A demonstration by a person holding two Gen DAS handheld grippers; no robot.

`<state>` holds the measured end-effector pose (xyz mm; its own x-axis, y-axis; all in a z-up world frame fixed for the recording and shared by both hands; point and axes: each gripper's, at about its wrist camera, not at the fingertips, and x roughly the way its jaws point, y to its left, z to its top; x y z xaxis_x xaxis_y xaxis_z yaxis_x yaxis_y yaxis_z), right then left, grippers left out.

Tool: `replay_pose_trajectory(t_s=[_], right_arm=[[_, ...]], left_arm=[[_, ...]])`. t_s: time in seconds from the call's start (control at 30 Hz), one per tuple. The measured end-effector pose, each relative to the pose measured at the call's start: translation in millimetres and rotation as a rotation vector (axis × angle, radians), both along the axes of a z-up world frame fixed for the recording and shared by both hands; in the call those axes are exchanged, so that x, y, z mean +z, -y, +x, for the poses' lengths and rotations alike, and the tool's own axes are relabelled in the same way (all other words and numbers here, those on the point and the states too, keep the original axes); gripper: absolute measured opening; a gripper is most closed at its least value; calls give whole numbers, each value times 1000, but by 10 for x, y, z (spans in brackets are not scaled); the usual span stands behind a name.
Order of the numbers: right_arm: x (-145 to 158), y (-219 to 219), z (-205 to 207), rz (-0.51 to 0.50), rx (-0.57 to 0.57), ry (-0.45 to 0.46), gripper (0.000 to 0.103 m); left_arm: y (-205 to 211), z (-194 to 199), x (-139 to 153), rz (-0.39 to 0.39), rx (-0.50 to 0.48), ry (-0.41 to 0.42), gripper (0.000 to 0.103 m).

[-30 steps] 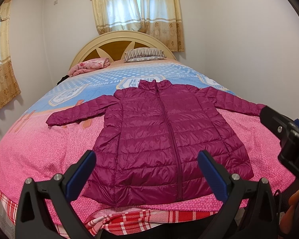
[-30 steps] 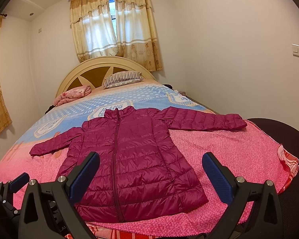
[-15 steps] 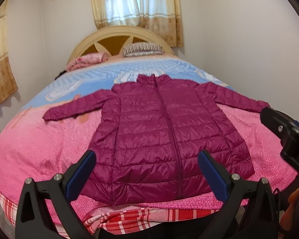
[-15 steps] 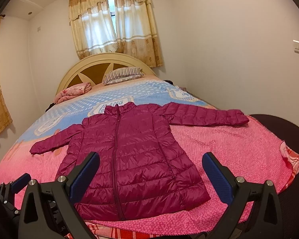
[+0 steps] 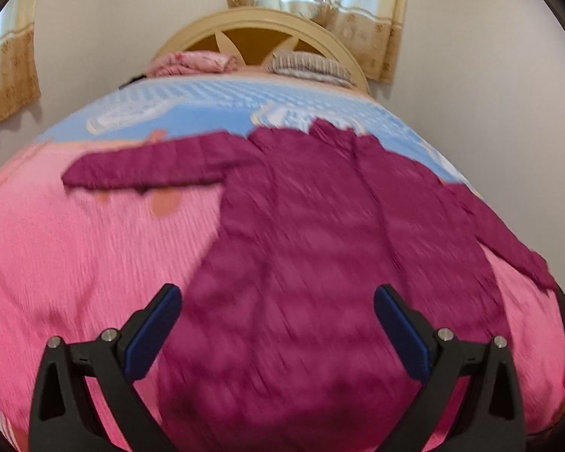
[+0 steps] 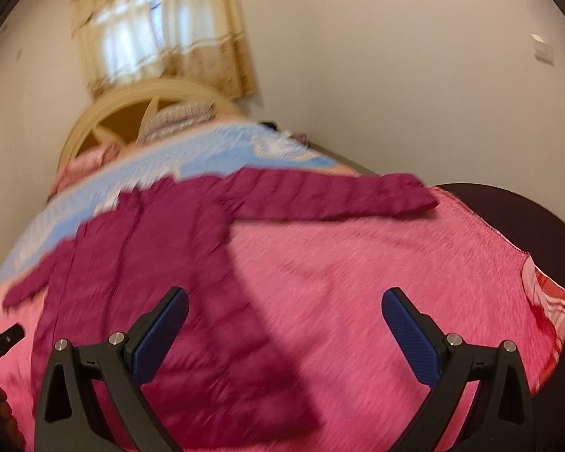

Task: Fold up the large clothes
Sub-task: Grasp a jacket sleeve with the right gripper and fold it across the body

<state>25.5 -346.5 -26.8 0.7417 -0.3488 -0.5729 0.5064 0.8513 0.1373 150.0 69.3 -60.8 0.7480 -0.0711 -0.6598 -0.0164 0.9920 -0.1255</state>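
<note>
Your left hand-held gripper [image 5: 277, 329] was spread wide, nothing between its blue pads [image 5: 152, 333], and it hung above the lower body of the jacket [image 5: 305, 263]. Your right hand-held gripper [image 6: 284, 333] was likewise spread and empty; it sat over the jacket's hem edge [image 6: 222, 369] and the pink bedspread [image 6: 376, 263] beside it. Whether either gripper touched the fabric could not be told; both views were blurred.

The magenta quilted jacket lay flat, front up, across the foot half of the bed. Its zip [image 5: 376, 203] ran up the middle to the collar [image 5: 331, 130]. One sleeve [image 5: 147, 167] stretched straight out to your left; the other sleeve [image 6: 331, 196] stretched out to your right, its cuff near the bed's edge.

Beyond the collar the bedspread turned blue [image 5: 207, 101]. At the head of the bed you had a striped pillow [image 5: 309, 66] and a folded pink bundle [image 5: 192, 62], well apart from the jacket, both against the arched headboard [image 5: 252, 24]. Curtains [image 6: 162, 34] hung behind.
</note>
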Motion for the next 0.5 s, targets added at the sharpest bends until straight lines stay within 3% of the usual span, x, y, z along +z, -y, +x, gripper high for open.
replay_pose_trajectory(t_s=[0.03, 0.13, 0.17, 0.33, 0.5], right_arm=[[18, 292, 41, 29, -50, -1, 99], [16, 1052, 170, 153, -159, -8, 69], [-6, 1239, 208, 195, -184, -7, 64], [-227, 2237, 444, 404, -307, 90, 64], [-603, 2637, 760, 543, -377, 58, 64]], left_arm=[[-35, 105, 26, 8, 4, 10, 103], [-158, 420, 91, 25, 42, 39, 103], [-207, 531, 105, 34, 60, 49, 103], [-413, 1030, 43, 94, 134, 86, 103], [-554, 1453, -196, 115, 163, 31, 103]])
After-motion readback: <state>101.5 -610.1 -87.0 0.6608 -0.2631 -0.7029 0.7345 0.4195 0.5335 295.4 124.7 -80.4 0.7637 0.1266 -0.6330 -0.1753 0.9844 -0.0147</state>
